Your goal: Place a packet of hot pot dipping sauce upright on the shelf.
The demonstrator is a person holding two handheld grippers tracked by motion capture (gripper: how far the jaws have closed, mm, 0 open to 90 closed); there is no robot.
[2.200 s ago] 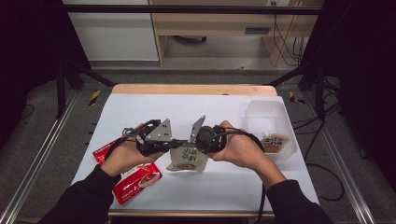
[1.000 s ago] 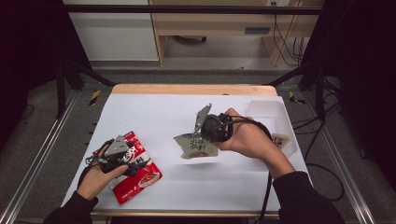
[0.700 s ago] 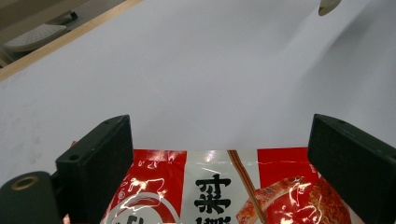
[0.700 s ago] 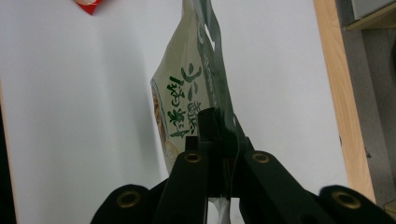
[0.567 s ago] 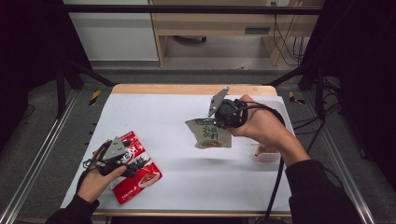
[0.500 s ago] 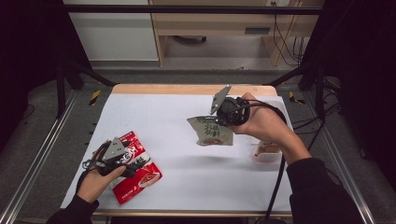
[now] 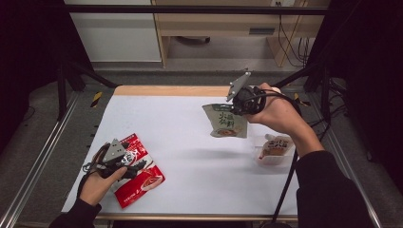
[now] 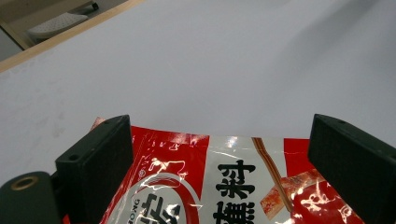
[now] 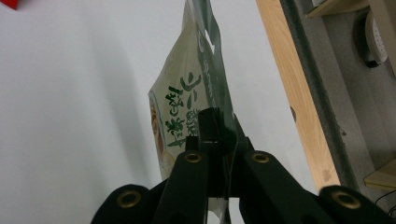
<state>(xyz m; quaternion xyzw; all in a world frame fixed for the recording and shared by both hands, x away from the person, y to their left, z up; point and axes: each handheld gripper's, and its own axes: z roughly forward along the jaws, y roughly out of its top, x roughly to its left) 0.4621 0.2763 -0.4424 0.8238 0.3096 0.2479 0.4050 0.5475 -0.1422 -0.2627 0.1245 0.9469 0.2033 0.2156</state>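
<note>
We see the table (image 7: 190,118), white-topped with a wooden far edge. At about eight o'clock on it lie the red packets (image 7: 140,175), flat and overlapping. At two o'clock the green pouch (image 7: 225,121) hangs clear of the surface. Below it, near four o'clock, sits a clear tub (image 7: 273,149) with a small packet inside. Our right gripper (image 9: 219,135) pinches the pouch's top edge, jaws pressed together on it. Our left gripper (image 8: 219,154) rests over the red packets with jaws spread wide, one packet lying between them.
</note>
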